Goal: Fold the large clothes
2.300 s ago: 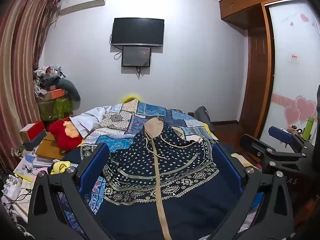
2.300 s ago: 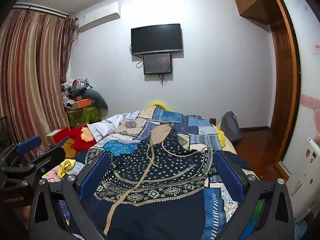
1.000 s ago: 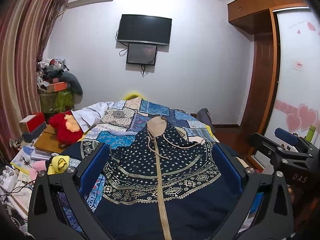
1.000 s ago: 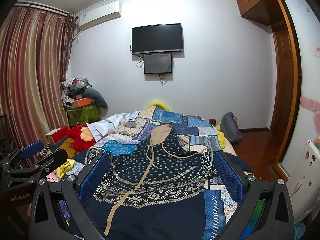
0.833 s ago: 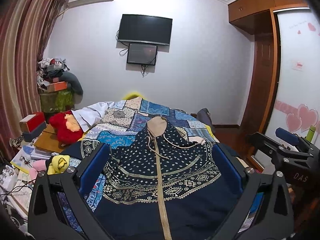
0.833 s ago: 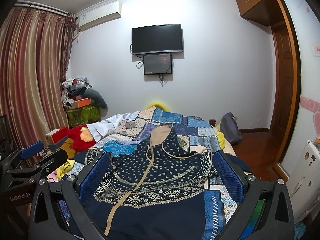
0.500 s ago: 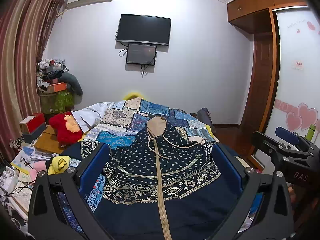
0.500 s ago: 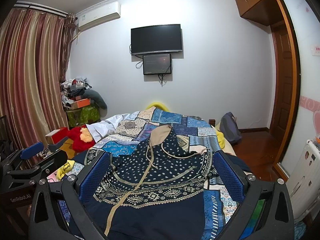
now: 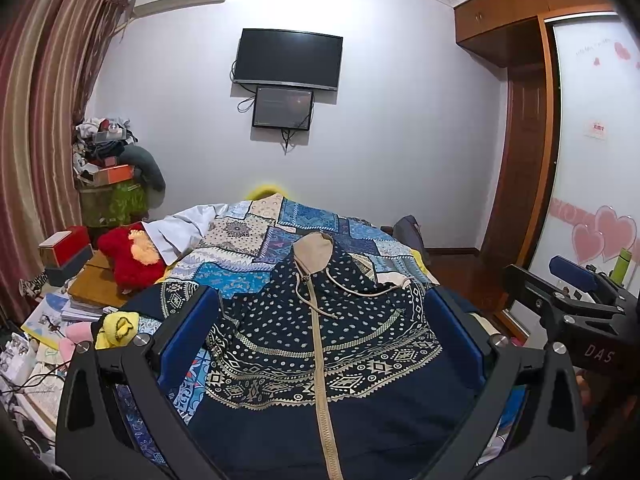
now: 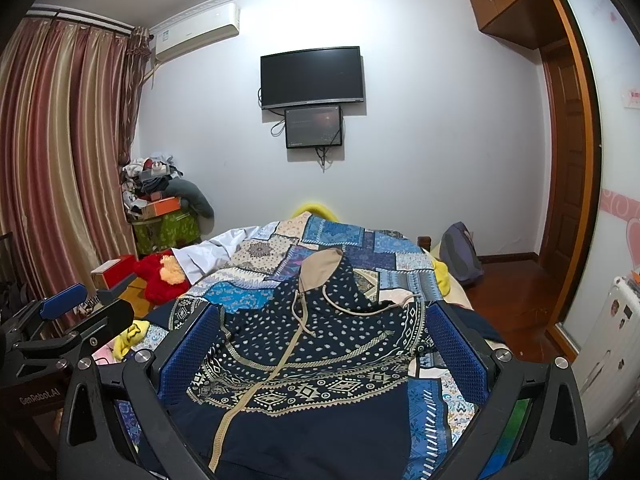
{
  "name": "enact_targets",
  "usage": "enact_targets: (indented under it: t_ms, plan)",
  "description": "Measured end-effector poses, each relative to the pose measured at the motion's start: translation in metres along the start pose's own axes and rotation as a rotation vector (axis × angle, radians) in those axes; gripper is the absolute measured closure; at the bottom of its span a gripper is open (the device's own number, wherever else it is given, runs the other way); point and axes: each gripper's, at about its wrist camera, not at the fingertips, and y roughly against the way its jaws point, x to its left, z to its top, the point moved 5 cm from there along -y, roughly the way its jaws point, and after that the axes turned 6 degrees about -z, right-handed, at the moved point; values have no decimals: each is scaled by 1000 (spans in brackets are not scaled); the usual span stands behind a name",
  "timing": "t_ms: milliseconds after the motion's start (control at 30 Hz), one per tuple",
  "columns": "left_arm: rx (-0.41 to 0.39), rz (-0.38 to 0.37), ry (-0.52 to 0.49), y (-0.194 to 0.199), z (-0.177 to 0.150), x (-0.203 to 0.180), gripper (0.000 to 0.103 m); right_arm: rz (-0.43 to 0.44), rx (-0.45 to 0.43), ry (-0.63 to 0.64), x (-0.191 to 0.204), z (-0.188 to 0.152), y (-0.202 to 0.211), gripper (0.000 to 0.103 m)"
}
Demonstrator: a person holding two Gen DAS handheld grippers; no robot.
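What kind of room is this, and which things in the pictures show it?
Most likely a home bedroom. A bed with a patchwork quilt fills the middle, with a navy patterned hooded jacket spread on it. A wooden wardrobe stands at the right, and a TV hangs on the wall.

The navy hooded jacket lies flat and spread on the bed, front side up. Its beige hood points to 12 o'clock, the hem to 6 o'clock. A beige zipper, closed, runs down the middle, with white dots and geometric bands across the chest.
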Motion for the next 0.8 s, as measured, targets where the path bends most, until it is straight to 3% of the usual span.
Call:
enact_targets:
  t_ms: [500,800]
  plan:
    - [9,11,1,-7,2,5,0,-3,13,-4,-1,-4,-6,0]
    - [50,63,23,-43,5,35,0,2,83,26,13,-15,-52,0]
